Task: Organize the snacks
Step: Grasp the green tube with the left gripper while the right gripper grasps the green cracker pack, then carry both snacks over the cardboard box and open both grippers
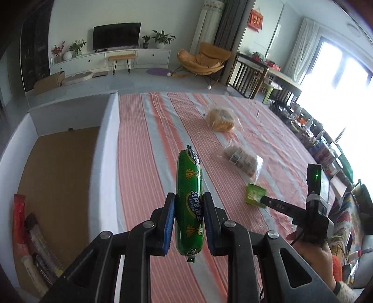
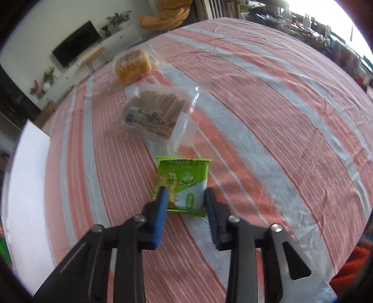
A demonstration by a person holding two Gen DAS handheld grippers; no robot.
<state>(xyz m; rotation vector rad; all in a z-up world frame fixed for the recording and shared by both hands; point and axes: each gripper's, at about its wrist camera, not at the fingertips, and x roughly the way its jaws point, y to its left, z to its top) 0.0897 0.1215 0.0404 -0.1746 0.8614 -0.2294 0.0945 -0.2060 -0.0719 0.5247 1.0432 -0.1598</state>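
L gripper (image 1: 189, 211) pinches green sausage (image 1: 189, 200), held above striped cloth (image 1: 144, 177). Only L view shows white box (image 1: 106, 149) beside cloth w/ snack sticks (image 1: 35, 244) inside. R gripper (image 2: 186, 200): jaws spread either side of green packet (image 2: 184, 184) lying on cloth; can't tell if touching. Cracker bag (image 2: 153, 114) just beyond packet, bread (image 2: 132, 66) farther.

The room was a living space with white walls (image 1: 70, 21) and a pale grey floor (image 1: 144, 81). A black television (image 1: 116, 35) hung above a long white cabinet (image 1: 105, 59), flanked by potted plants (image 1: 162, 38). A small wooden bench (image 1: 121, 59) stood before the cabinet. An orange lounge chair (image 1: 202, 59) sat beside grey curtains (image 1: 225, 25). A dark slatted wooden table (image 1: 251, 72) stood near large windows (image 1: 338, 70), which admitted strong daylight. A cardboard box (image 1: 50, 81) rested on the floor at left.
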